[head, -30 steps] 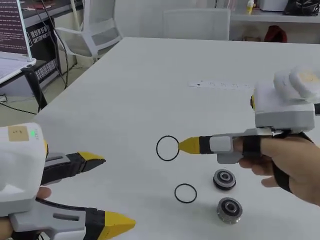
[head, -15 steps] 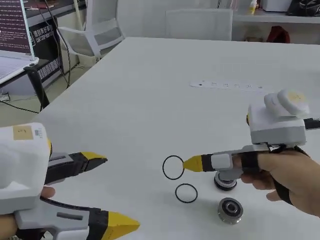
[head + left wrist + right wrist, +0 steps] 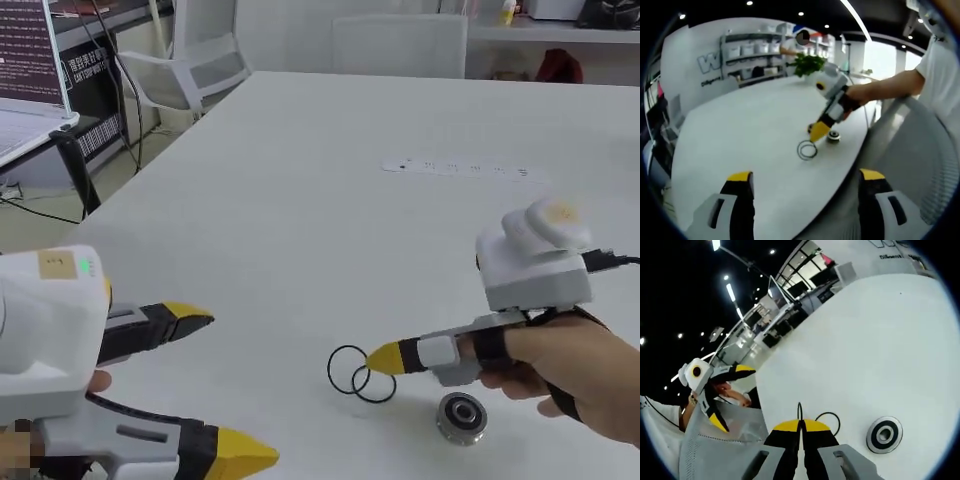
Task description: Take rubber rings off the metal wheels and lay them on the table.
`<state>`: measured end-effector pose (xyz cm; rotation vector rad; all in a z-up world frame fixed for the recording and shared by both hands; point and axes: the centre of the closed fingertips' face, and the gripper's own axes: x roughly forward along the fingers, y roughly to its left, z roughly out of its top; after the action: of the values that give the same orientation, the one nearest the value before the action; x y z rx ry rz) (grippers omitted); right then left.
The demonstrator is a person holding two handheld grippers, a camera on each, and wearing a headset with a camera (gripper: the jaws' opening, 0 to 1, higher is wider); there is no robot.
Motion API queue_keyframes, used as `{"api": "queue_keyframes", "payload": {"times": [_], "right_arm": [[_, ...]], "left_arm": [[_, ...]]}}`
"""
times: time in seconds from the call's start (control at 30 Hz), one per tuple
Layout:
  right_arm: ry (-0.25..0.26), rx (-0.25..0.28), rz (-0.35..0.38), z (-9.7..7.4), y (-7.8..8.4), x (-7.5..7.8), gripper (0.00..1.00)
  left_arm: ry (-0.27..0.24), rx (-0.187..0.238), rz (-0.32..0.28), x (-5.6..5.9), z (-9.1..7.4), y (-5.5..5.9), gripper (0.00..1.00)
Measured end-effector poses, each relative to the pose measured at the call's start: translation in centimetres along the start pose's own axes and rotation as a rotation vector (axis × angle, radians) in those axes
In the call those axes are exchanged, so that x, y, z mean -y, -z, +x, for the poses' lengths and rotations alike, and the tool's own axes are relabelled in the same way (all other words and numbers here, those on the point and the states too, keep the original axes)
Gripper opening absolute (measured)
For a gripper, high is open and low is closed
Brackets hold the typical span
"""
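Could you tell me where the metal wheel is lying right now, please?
In the head view, the metal wheel lies on the table at lower right, just below the right gripper, which pinches a rubber ring.

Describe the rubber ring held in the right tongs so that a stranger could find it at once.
On the white table, find the right tongs. The held ring is pinched in their shut yellow tips and overlaps the second ring, which lies free beside the metal wheel.
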<state>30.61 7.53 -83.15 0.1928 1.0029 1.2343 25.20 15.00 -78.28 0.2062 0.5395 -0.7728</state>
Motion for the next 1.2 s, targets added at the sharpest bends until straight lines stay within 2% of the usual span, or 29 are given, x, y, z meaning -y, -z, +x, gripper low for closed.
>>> {"api": "queue_keyframes", "payload": {"times": [0.17, 0.37, 0.53, 0.7, 1.2], "right_arm": [[0.017, -0.025, -0.007, 0.0, 0.6, 0.5, 0.0], [0.043, -0.063, -0.017, 0.3, 1.4, 1.1, 0.0], [0.061, -0.094, -0.034, 0.5, 2.0, 1.5, 0.0], [0.086, -0.129, -0.045, 0.6, 2.7, 2.5, 0.0], [0.122, -0.139, -0.089, 0.3, 2.5, 3.3, 0.01]], "left_arm": [[-0.002, -0.002, -0.004, 0.0, 0.0, 0.1, 0.87], [0.002, 0.02, -0.061, -0.1, 0.0, -0.1, 0.87], [0.0, 0.015, -0.056, -0.1, -0.1, 0.0, 0.86], [-0.001, 0.013, -0.07, -0.2, -0.1, 0.1, 0.86], [0.004, -0.006, -0.072, -0.1, 0.0, 0.3, 0.86]]}}
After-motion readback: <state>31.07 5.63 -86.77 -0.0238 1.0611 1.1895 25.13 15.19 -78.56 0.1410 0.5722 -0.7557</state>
